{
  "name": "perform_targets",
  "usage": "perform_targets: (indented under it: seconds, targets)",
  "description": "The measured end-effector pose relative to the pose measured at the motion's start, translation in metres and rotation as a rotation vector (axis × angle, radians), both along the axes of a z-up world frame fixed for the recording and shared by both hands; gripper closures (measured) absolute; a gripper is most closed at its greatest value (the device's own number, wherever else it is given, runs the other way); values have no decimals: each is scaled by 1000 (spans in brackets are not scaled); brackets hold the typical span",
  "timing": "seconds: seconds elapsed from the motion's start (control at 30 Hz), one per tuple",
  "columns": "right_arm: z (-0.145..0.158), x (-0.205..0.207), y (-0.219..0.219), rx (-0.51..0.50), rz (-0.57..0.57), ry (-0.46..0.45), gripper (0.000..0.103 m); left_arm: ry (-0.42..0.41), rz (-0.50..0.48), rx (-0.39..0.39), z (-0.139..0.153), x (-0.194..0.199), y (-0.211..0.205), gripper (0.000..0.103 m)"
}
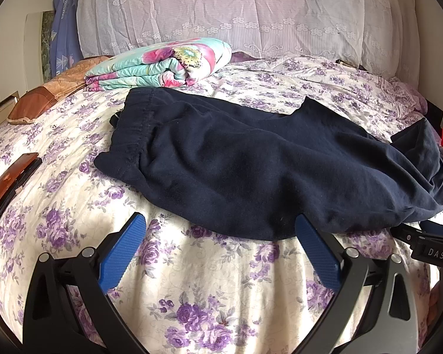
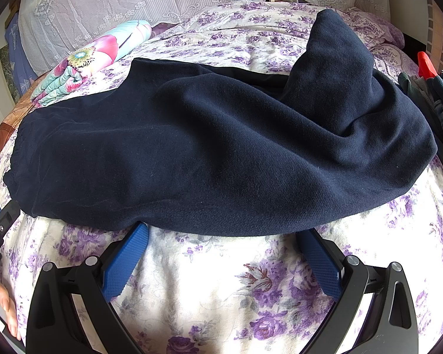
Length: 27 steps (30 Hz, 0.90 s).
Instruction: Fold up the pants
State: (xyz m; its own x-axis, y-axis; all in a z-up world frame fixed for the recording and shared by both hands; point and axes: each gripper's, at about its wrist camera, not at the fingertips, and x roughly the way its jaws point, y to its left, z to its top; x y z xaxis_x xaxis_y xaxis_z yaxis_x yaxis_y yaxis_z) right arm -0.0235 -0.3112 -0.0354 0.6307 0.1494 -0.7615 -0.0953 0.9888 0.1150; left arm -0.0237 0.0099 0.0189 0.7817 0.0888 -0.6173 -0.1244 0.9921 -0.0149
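Looks mid-fold to me — both sets of fingers spread wide, holding nothing. Dark navy pants (image 2: 221, 147) lie on the bed (image 2: 221, 280) just ahead of the right gripper (image 2: 221, 253), near hem touching its fingertips; left gripper (image 1: 221, 244) likewise. One leg end is flipped back, bunched. Next move: nip the near edge — thick fleece, take both layers.

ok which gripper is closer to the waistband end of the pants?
Left. The left gripper sits open at the near hem of the navy pants, with the waistband ahead-left. The right gripper, also open, faces the leg end.
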Motion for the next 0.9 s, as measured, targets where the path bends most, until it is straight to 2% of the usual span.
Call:
perform_targets:
  seconds: [0.47,0.73,0.9]
  targets:
    - [0,0,0,0,0,0,3,21,-6,-4,-3,3,-1,4]
    - [0,0,-1,10,5,2,3,160,-23,-19,-23,24,-5,4]
    - [3,-3,-7,65,21,-5,3,247,-46,-45,-34,32,-2,4]
